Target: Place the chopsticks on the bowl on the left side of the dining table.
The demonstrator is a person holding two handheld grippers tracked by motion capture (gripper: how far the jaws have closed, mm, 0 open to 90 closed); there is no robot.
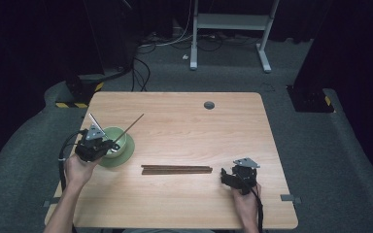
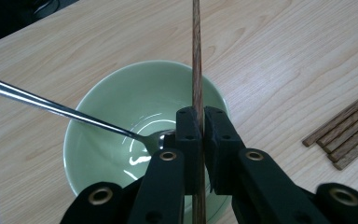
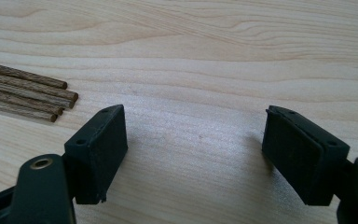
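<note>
From above, the left gripper (image 1: pixel 108 145) at the frame's left holds a chopstick (image 1: pixel 131 126) slanting over the green bowl (image 1: pixel 120 137). Its own view shows the jaws clamped tight on that chopstick, a spoon (image 2: pixel 51 106) resting inside the bowl. In the right gripper view, the right gripper (image 3: pixel 193 154) has jaws spread wide and empty above the worktop (image 3: pixel 214 56), spare chopsticks (image 3: pixel 28 91) at upper left.

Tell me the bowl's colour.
The bowl is pale green, clearest in the left gripper view.

left tongs (image 2: pixel 201 122): jaws clamped, raised | right tongs (image 3: pixel 196 149): jaws wide apart, low
</note>
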